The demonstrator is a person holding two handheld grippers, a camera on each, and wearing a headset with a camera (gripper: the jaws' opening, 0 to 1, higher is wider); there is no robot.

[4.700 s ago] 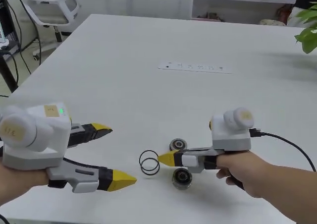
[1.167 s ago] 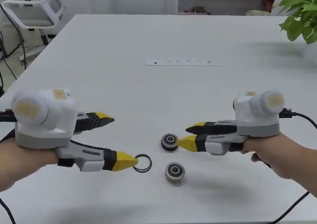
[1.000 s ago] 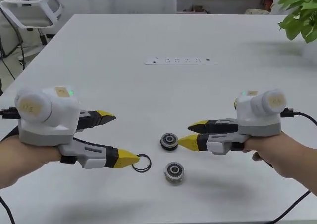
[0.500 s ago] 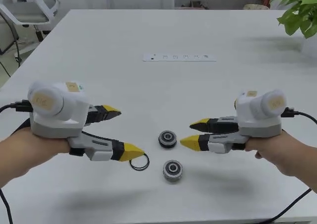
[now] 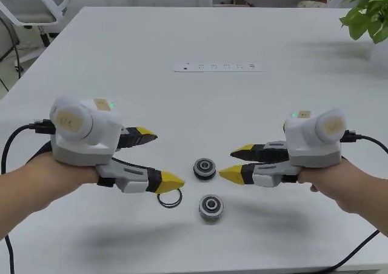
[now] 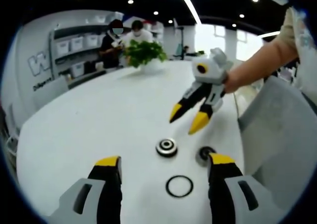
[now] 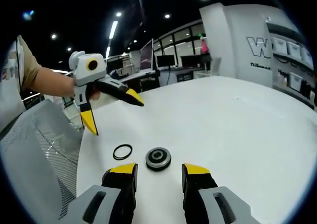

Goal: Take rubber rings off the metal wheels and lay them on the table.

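Flanking two wheels (image 5: 205, 168) (image 5: 210, 207), one ring (image 5: 170, 200): left gripper (image 5: 168, 159), right gripper (image 5: 228, 163), jaws apart.

Left gripper (image 5: 165, 158) fingers (image 5: 163, 182) partly hide rubber ring (image 5: 170, 206).

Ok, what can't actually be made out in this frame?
Rubber ring, head view: far edge behind the lower fingertip of the left gripper; single or stacked, too thin to tell.
Near wheel, left gripper view: partly behind that gripper's finger.
Far wheel and near wheel, head view: too small to tell whether any rubber is on them.
Power strip, head view: markings too small to read.
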